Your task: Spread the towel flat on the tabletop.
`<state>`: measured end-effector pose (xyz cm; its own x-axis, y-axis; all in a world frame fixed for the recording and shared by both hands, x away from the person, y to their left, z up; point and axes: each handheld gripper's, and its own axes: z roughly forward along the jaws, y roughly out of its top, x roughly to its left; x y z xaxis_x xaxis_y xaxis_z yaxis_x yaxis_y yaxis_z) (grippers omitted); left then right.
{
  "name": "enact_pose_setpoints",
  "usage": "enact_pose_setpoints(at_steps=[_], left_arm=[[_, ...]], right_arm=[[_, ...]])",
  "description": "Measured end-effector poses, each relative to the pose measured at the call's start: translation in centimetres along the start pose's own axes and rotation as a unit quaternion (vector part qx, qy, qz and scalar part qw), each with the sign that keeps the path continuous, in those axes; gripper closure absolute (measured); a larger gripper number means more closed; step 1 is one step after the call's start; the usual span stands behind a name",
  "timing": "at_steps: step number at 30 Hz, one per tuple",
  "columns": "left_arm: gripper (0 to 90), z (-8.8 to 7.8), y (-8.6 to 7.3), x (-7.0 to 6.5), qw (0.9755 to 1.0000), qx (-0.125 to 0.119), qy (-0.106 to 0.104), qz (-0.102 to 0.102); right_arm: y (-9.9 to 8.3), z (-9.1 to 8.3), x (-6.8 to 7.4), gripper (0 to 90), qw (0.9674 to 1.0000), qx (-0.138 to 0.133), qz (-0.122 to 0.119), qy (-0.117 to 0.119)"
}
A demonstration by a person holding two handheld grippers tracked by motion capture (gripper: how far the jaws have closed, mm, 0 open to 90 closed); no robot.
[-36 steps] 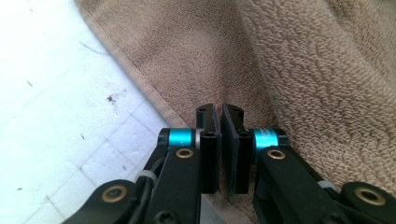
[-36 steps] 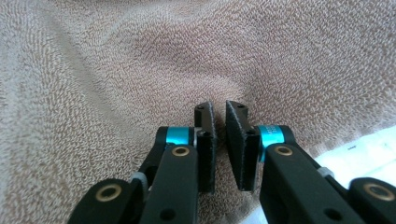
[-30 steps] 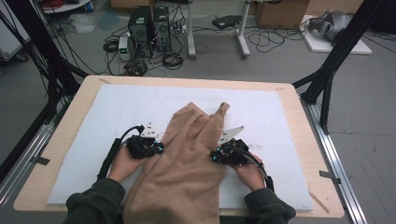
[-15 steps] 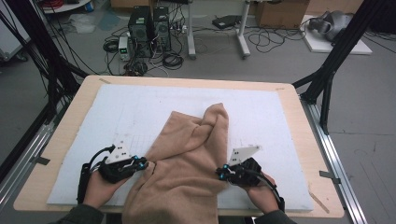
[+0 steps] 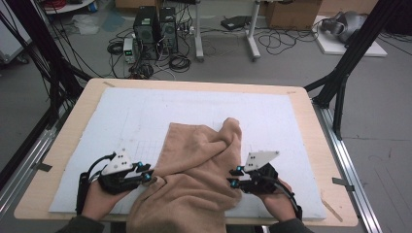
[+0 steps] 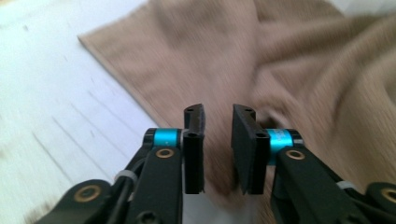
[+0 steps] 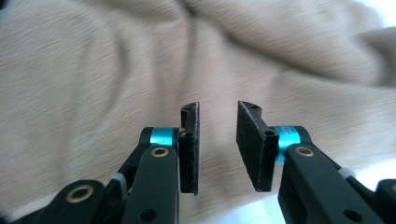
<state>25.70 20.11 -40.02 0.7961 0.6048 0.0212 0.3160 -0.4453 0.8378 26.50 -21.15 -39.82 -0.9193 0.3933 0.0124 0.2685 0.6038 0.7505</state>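
Left gripper (image 6: 217, 149) and right gripper (image 7: 217, 149) sit at opposite edges of a tan cloth (image 5: 194, 170) on the tabletop (image 5: 311, 121), each held in one of the person's hands near the front edge. Both pairs of jaws have just been opening and now stand slightly apart, a narrow gap between the black pads; in both gripper views nothing is pinched in that gap, and the fabric lies beyond and beneath the tips. In the high view the left gripper (image 5: 145, 173) points inward at the cloth's left border and the right gripper (image 5: 234, 177) points inward at its right border, a mirrored stance that suggests the two sides were let go together so the cloth could settle where it lies.

The cloth rests on a pale blue-white mat (image 5: 145, 111) that covers most of the wooden tabletop. It sits toward the near half of the mat, roughly in the middle between the hands, and its lower part hangs over the front edge toward the person. It is a soft, finely ribbed fabric, thick enough to hold rounded folds. The left part lies fairly flat with a straight edge and a clear corner, while the right part is bunched into a raised ridge that peaks at the far end. It is not yet laid smooth.
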Motion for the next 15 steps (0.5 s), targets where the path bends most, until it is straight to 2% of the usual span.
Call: enact_pose_setpoints(at_steps=[1,2,3,5,6,7,8,9,12,14,15], left_arm=[[67.5,0.6,0.4,0.6,1.0000,-0.002,-0.005,-0.003],[65.9,1.3,0.8,1.1,0.9999,-0.004,-0.007,-0.007],[64.4,3.0,1.2,2.0,1.0000,0.004,0.000,-0.005],[61.3,4.6,1.4,2.5,0.9999,0.016,0.006,-0.001],[59.3,4.6,1.4,2.5,0.9999,0.016,0.006,-0.001],[58.2,6.0,1.1,2.9,0.9994,0.034,0.006,-0.003],[58.3,6.0,1.1,2.9,0.9994,0.034,0.006,-0.003],[58.3,6.7,0.9,3.1,0.9988,0.048,0.008,-0.004],[56.9,8.2,0.3,3.6,0.9962,0.086,-0.008,-0.016],[61.9,8.3,0.3,3.7,0.9965,0.080,-0.008,-0.023],[61.9,8.3,0.3,3.7,0.9965,0.081,-0.001,-0.017]], right_arm=[[0.5,0.3,-1.3,65.6,0.9999,0.002,0.004,-0.012],[0.6,0.6,-1.9,65.3,0.9997,0.005,0.009,-0.020],[0.6,1.0,-2.5,65.0,0.9996,0.011,0.011,-0.024],[0.5,1.9,-3.5,64.2,0.9994,0.015,0.020,-0.025],[0.4,2.4,-4.0,63.9,0.9991,0.022,0.023,-0.028],[0.3,2.9,-4.3,63.8,0.9988,0.030,0.026,-0.028],[0.1,3.4,-4.4,63.8,0.9985,0.038,0.027,-0.028],[0.1,3.4,-4.4,63.8,0.9985,0.038,0.027,-0.028],[-0.6,4.8,-4.7,64.2,0.9970,0.067,0.031,-0.022],[-0.9,4.9,-4.9,66.0,0.9976,0.054,0.040,-0.017],[-0.9,4.9,-4.9,66.0,0.9976,0.054,0.040,-0.017]])
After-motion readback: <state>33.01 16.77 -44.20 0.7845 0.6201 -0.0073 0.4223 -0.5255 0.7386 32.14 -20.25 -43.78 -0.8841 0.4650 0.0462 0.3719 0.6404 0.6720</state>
